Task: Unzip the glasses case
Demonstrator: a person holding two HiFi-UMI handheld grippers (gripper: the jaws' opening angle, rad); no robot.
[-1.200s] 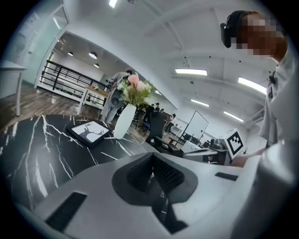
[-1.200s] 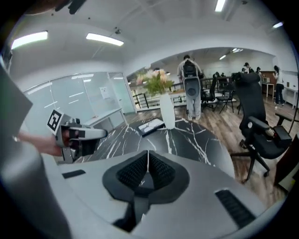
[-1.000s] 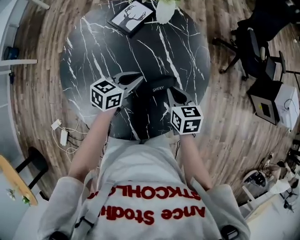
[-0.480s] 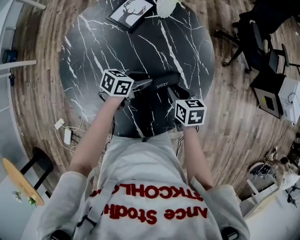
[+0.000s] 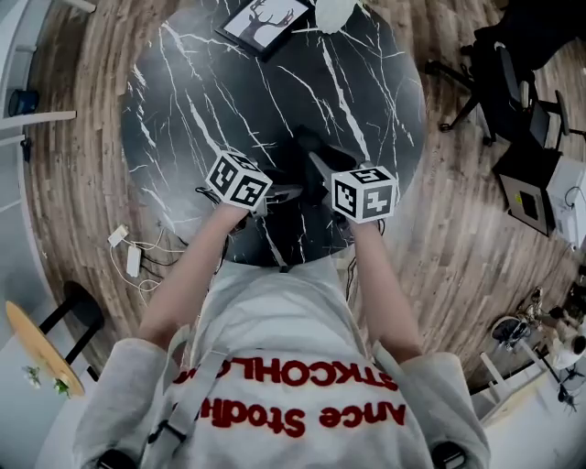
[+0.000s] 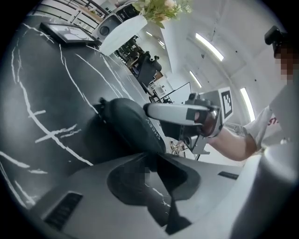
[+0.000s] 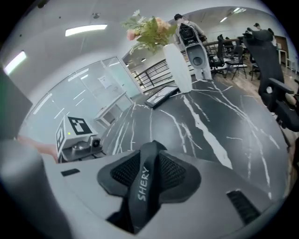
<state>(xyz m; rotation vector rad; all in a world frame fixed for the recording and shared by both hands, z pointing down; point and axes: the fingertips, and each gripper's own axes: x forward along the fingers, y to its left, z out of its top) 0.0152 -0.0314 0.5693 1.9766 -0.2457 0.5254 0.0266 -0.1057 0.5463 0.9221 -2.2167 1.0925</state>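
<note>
Round black marble table [image 5: 183, 101] on wood-plank floor [image 5: 439, 238], black office chair [image 5: 508, 87] nearby, strip lights [image 7: 84, 30] overhead.

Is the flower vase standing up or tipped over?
Standing up. The white vase stands straight on the dark marble table, with flowers poking out of its top.

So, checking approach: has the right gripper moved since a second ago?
Yes: the right gripper, jaws opening around the glasses case, moved toward the picture frame.
</note>
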